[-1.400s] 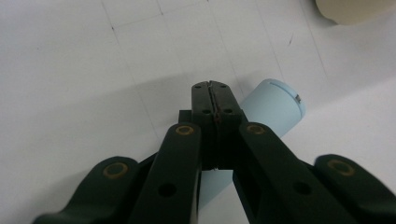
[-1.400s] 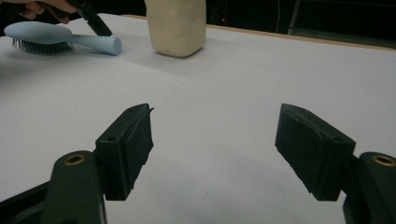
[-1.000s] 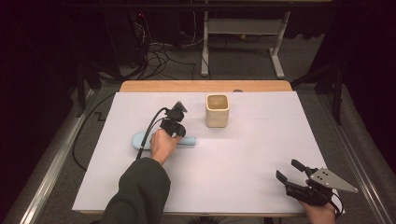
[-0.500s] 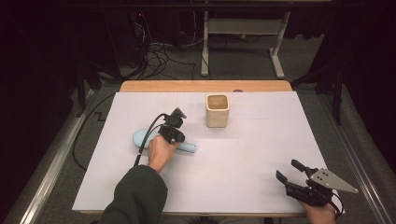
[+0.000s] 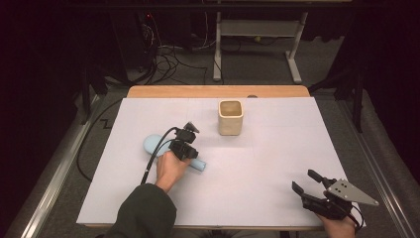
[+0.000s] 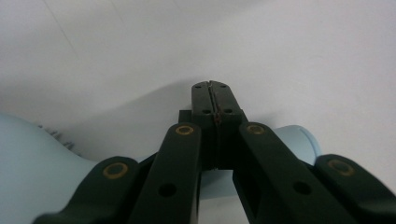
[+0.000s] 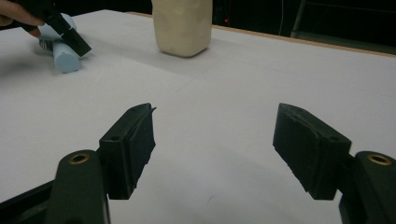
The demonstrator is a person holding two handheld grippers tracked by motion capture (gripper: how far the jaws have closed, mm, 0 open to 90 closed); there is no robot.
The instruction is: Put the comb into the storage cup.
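On white table [image 5: 277, 163], left gripper [image 5: 186, 148] pinched together over unreadably printed blue brush [image 5: 154, 145].

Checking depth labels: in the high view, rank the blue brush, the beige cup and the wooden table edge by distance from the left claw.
1. Blue brush: right under the left claw, which is shut above its handle.
2. Beige cup: upright, farther back and to the right.
3. Wooden table edge: along the far side, behind the cup.
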